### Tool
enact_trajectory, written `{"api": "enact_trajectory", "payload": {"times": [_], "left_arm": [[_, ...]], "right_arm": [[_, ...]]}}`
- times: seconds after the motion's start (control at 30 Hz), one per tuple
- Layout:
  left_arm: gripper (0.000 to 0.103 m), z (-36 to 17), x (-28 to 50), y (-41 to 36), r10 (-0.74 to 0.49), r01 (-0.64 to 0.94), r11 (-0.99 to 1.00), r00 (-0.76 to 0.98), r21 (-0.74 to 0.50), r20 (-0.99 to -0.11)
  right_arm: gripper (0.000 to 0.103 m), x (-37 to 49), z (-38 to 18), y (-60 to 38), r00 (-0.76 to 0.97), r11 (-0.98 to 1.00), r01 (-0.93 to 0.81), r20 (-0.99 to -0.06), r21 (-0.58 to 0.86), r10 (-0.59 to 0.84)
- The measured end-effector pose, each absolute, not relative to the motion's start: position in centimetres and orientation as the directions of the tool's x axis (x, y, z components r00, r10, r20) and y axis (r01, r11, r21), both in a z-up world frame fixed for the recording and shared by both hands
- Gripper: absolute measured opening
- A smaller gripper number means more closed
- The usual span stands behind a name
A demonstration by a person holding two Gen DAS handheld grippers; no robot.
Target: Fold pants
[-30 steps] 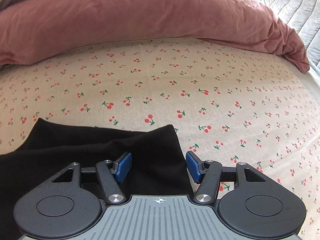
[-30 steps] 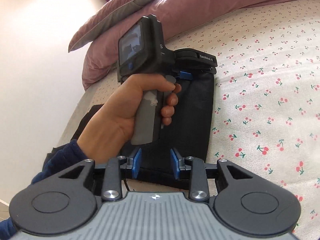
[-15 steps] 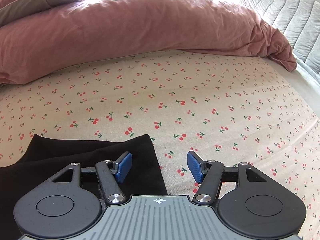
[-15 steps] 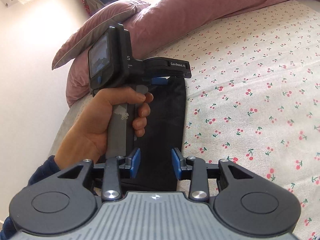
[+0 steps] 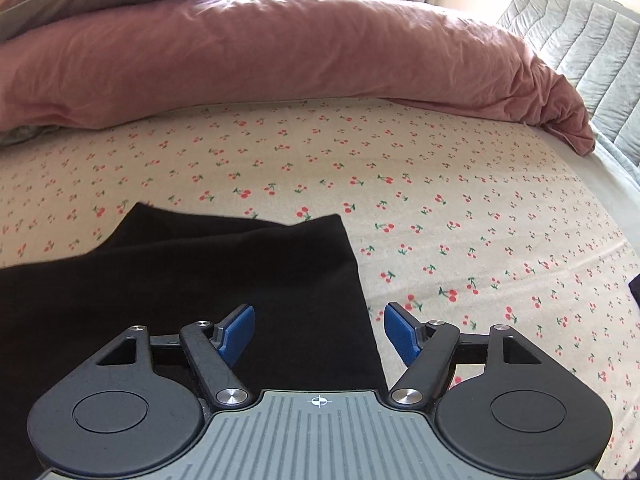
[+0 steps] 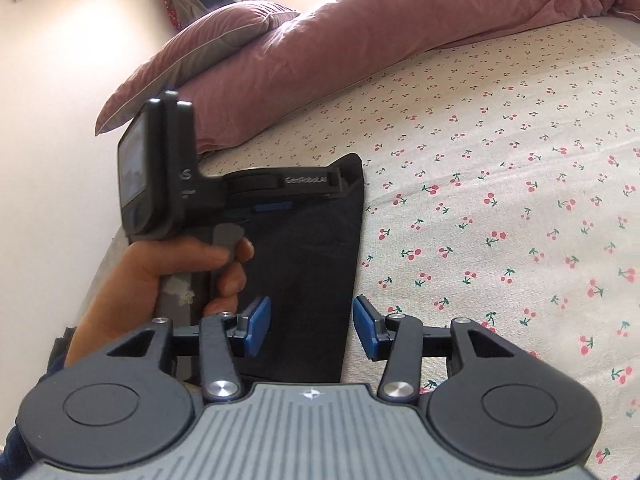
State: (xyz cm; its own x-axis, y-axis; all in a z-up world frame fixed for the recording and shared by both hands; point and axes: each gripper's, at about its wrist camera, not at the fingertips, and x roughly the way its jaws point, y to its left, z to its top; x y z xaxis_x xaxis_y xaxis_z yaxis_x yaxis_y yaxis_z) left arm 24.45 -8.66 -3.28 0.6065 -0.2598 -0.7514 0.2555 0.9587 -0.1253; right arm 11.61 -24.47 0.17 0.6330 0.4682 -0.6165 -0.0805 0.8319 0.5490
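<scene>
The black pants (image 5: 192,304) lay flat on the cherry-print bed sheet (image 5: 460,208), filling the lower left of the left wrist view, below a pink duvet (image 5: 280,52). The left gripper (image 5: 319,334) hovered over their right edge, its jaws opening with nothing pinched. In the right wrist view the right gripper (image 6: 311,330) was also opening, empty, above the pants' near end, with the person's left hand (image 6: 176,268) at centre left.

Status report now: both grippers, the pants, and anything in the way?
Left gripper and right gripper opening, nothing pinched. Black pants folded narrow, flat on the cherry sheet. Pink duvet lies beyond, not in the way.
</scene>
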Motion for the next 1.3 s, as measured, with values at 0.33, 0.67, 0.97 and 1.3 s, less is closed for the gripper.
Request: {"api": "enact_trajectory", "payload": {"times": [0.33,0.67,0.97,1.3], "left_arm": [[0.074,-4.7,20.3,-3.8,-0.320,0.173,0.947,0.606,-0.272,-0.728],[0.073,-6.1,21.0,1.2,-0.423,0.063,0.881,0.552,-0.469,-0.719],[0.078,-7.0,21.3,1.4,-0.454,0.093,0.870,0.533,-0.484,-0.714],[0.078,-7.2,21.5,2.2,-0.483,0.094,0.853,0.516,-0.514,-0.707]], "right_arm": [[0.039,11.5,-2.7,-24.1,0.576,0.813,-0.022,-0.657,0.582,0.486],[0.047,12.4,-7.0,-24.3,0.536,0.737,0.115,-0.666,0.667,0.519],[0.047,11.5,-8.0,-23.2,0.582,0.684,0.087,-0.594,0.724,0.555],[0.022,11.4,-9.4,-23.3,0.576,0.606,0.139,-0.562,0.783,0.594]]}}
